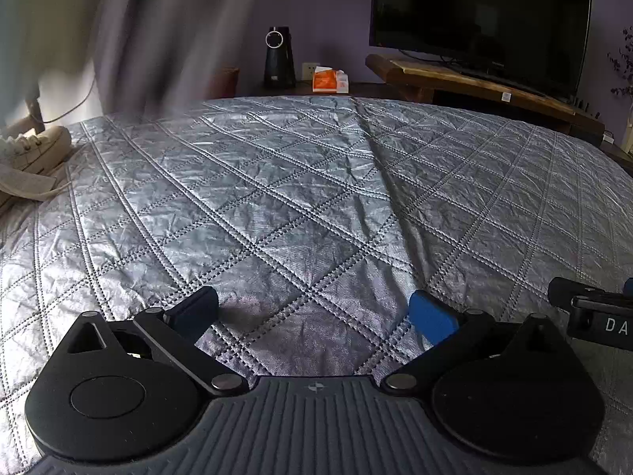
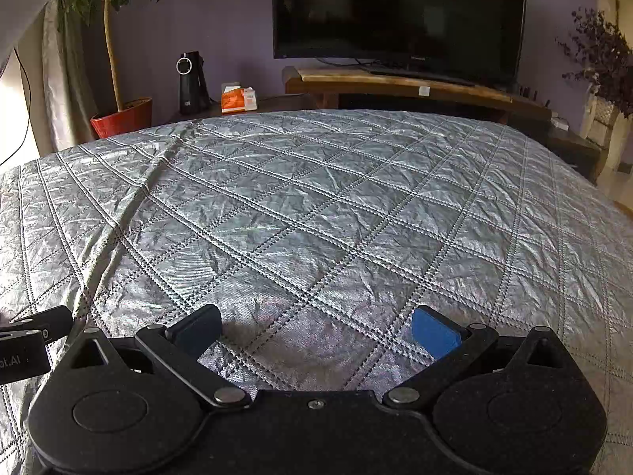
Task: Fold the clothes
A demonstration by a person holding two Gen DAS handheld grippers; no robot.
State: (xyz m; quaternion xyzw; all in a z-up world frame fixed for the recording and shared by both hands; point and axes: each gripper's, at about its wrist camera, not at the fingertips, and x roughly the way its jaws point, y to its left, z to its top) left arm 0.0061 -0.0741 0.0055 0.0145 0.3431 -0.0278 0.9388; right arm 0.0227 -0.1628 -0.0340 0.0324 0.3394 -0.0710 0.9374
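Quilt (image 2: 316, 206) bare — shoe (image 1: 35, 150) aside.

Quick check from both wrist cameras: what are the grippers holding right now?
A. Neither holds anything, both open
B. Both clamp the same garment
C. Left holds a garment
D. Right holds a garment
A: the left gripper and right gripper stand open over the bare quilt.
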